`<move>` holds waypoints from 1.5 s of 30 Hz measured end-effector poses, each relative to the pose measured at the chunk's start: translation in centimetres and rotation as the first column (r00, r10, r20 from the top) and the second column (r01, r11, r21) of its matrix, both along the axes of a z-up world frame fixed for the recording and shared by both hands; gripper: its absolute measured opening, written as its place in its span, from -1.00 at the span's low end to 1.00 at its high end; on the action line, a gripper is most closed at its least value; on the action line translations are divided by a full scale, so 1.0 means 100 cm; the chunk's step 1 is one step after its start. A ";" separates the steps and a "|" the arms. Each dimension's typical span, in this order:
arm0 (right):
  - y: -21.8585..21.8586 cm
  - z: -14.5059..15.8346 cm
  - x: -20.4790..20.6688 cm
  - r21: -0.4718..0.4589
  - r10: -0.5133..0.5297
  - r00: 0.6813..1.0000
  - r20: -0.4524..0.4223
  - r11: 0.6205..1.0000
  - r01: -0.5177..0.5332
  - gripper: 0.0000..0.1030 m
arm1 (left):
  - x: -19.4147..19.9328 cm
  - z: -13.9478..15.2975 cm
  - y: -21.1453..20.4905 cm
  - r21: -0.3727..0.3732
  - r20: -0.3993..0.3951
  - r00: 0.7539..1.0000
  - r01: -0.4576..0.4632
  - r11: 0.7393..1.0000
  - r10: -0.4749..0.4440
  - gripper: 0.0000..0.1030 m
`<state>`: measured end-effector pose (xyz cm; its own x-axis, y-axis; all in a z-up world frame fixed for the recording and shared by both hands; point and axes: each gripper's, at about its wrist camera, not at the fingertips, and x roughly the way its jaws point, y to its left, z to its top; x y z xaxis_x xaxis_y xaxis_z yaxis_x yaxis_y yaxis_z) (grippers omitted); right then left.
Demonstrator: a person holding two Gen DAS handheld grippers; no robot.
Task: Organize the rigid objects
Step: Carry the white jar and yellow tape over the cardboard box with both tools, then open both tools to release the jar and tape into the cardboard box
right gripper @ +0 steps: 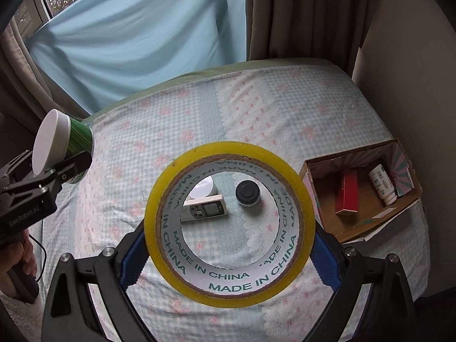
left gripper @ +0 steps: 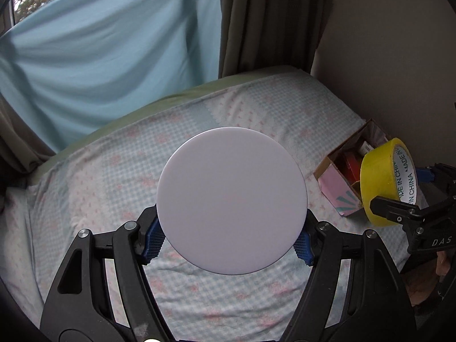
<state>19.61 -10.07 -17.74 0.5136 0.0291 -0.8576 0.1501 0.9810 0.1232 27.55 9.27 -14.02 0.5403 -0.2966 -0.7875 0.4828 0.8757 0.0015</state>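
My left gripper (left gripper: 231, 242) is shut on a green can with a white lid (left gripper: 231, 199), held above the bed; the can also shows in the right wrist view (right gripper: 61, 142). My right gripper (right gripper: 228, 253) is shut on a yellow tape roll (right gripper: 159, 199), also seen in the left wrist view (left gripper: 382, 182). Through the roll's hole I see a white remote (right gripper: 205, 209), a white round lid (right gripper: 203, 189) and a small black jar (right gripper: 247, 193) lying on the bed. An open cardboard box (right gripper: 410, 196) at the right holds a red box (right gripper: 346, 196) and a white bottle (right gripper: 383, 183).
The bed (right gripper: 256, 108) has a checked floral sheet. A blue curtain (right gripper: 136, 34) and brown drapes (right gripper: 307, 14) hang behind it. A beige wall (right gripper: 413, 71) runs along the right. The cardboard box sits at the bed's right edge, also in the left wrist view (left gripper: 333, 182).
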 end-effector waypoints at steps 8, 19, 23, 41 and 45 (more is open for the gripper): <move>-0.071 0.043 -0.028 -0.023 0.016 0.999 0.048 1.000 -0.015 0.85 | -0.049 0.031 -0.063 -0.024 0.027 0.999 -0.023 0.999 0.024 0.35; -0.187 0.065 -0.043 -0.033 0.030 0.994 0.102 0.999 -0.026 0.85 | -0.082 0.024 -0.198 -0.066 -0.028 0.999 -0.021 0.998 0.020 0.35; -0.230 0.058 -0.041 -0.024 0.017 0.996 0.089 1.000 -0.015 0.85 | -0.082 0.012 -0.250 -0.059 -0.047 0.999 0.003 0.998 -0.006 0.35; -0.366 -0.058 0.026 -0.035 0.058 0.987 -0.152 0.997 -0.064 0.85 | -0.044 -0.136 -0.374 0.078 -0.290 0.956 -0.030 0.996 0.051 0.35; -0.355 -0.097 0.040 -0.136 0.189 0.958 -0.213 0.966 -0.221 0.85 | -0.027 -0.175 -0.380 0.114 -0.346 0.934 -0.053 0.992 0.090 0.35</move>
<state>23.62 -45.55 -27.40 0.3312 -0.0269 -0.9432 -0.0506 0.9976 -0.0462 24.89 -28.69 -31.56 0.2416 -0.1760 -0.9543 0.4049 0.9120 -0.0656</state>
